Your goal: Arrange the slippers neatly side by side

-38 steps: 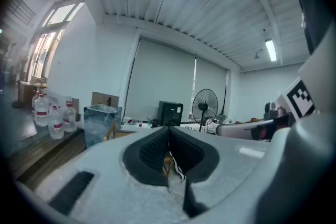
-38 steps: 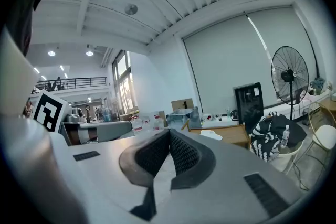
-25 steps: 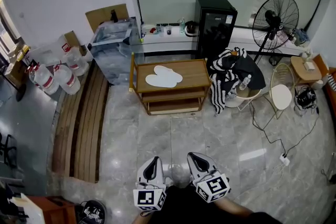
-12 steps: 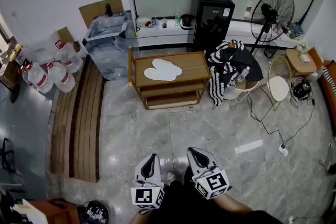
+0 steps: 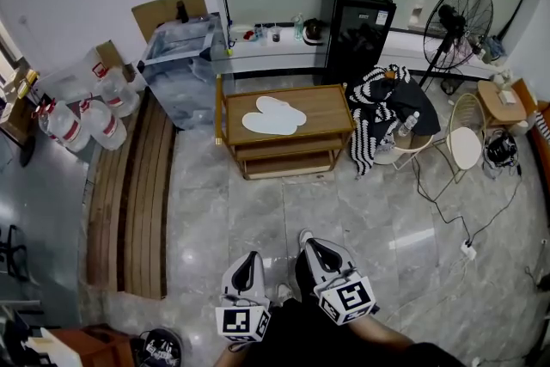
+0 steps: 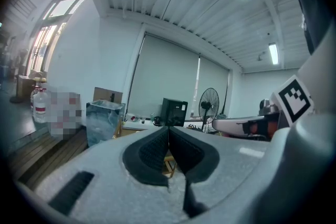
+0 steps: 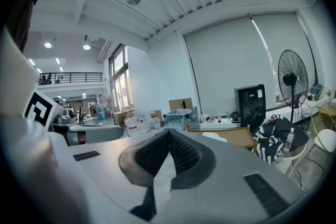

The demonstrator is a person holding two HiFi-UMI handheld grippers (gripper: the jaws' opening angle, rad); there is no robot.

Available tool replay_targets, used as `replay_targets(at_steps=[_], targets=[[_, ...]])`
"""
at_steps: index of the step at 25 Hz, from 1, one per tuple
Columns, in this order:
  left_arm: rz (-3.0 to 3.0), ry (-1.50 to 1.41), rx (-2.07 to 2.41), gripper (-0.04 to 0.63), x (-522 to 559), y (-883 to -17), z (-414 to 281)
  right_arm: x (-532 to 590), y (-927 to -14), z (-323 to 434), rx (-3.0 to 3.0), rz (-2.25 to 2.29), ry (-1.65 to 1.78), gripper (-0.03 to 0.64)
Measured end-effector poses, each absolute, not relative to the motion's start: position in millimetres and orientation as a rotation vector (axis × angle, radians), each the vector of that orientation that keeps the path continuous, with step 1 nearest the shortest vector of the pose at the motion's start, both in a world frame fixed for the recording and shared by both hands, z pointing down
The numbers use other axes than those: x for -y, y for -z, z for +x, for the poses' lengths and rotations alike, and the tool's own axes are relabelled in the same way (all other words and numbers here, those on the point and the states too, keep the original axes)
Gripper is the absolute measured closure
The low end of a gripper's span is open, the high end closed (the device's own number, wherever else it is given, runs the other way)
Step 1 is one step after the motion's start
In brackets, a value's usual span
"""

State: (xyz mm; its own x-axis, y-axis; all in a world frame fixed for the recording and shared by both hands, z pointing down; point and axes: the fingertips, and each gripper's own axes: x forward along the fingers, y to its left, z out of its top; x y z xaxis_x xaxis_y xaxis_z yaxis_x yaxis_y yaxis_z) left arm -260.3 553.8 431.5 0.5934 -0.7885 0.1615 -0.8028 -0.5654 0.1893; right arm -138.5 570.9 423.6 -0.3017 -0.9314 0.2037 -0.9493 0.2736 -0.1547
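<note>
Two white slippers lie overlapping on top of the wooden table, far ahead of me in the head view. The right gripper view shows a sliver of them on the table. My left gripper and right gripper are held close to my body at the bottom of the head view, well short of the table. Both are shut with nothing between the jaws. In the left gripper view the left gripper has its dark pads meeting at the tips; the right gripper looks the same in its own view.
A clear storage bin and water jugs stand left of the table. A black cabinet, a chair draped with striped clothing, a floor fan and trailing cables lie to the right. Wooden planks run along the left floor.
The view has shifted slightly and the table sits a little nearer and more to the right than half a second ago. Both grippers stay shut and in place.
</note>
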Motion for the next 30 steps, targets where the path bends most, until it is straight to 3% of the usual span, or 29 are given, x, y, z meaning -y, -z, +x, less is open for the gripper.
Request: replay_targets(at_steps=[30], targets=[[2.491,-0.136,1.446,0.578,-332.2,-419.1,-109.5,-325.8,-428.9,7.1,2.551,1.647,-0.440,0.604]])
